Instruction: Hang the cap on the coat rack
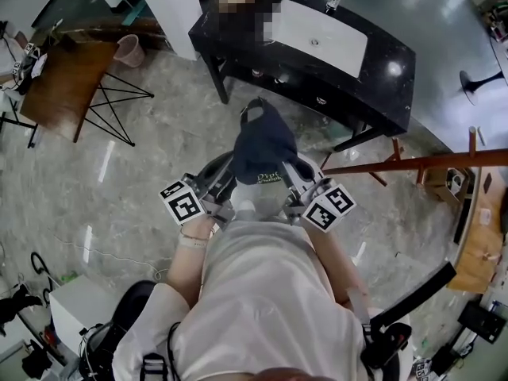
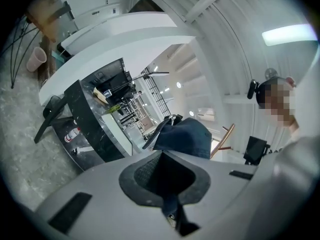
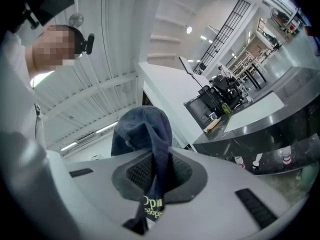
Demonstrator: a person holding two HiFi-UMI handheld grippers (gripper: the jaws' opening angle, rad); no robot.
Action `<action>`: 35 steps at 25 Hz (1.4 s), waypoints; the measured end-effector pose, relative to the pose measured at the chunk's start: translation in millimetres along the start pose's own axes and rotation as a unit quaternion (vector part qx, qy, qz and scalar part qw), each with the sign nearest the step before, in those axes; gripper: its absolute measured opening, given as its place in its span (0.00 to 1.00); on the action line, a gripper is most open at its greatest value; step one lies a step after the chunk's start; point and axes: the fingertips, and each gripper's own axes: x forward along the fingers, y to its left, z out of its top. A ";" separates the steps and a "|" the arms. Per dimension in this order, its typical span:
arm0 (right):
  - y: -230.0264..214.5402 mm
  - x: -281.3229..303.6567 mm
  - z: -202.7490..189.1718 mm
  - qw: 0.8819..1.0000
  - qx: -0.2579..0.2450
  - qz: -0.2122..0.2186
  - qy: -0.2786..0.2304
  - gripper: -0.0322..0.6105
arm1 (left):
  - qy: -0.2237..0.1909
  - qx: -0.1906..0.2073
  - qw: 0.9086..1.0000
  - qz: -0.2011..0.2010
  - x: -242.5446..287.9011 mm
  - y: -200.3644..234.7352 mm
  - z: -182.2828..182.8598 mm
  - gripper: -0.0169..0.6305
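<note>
Cap point(image 1: 262, 145) is in the air, chest-high. The left gripper point(image 1: 226, 182) and right gripper point(image 1: 292, 179) each have jaws pinching its rim. Likely the two-point hold spreads the opening for a peg. Rack point(image 1: 413, 163) is off right, well apart.

- Navy cap point(image 1: 263, 143) held up between left tool point(image 1: 225, 173) and right tool point(image 1: 295, 173); both apparently clamp its edge.
- Wooden coat rack point(image 1: 413, 163) to right, apart from cap.
</note>
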 end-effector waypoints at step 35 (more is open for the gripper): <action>-31.7 -163.5 118.8 0.971 -0.050 -0.181 -0.150 0.12 | 0.155 0.036 0.968 -0.193 151.9 -130.6 -62.9 0.04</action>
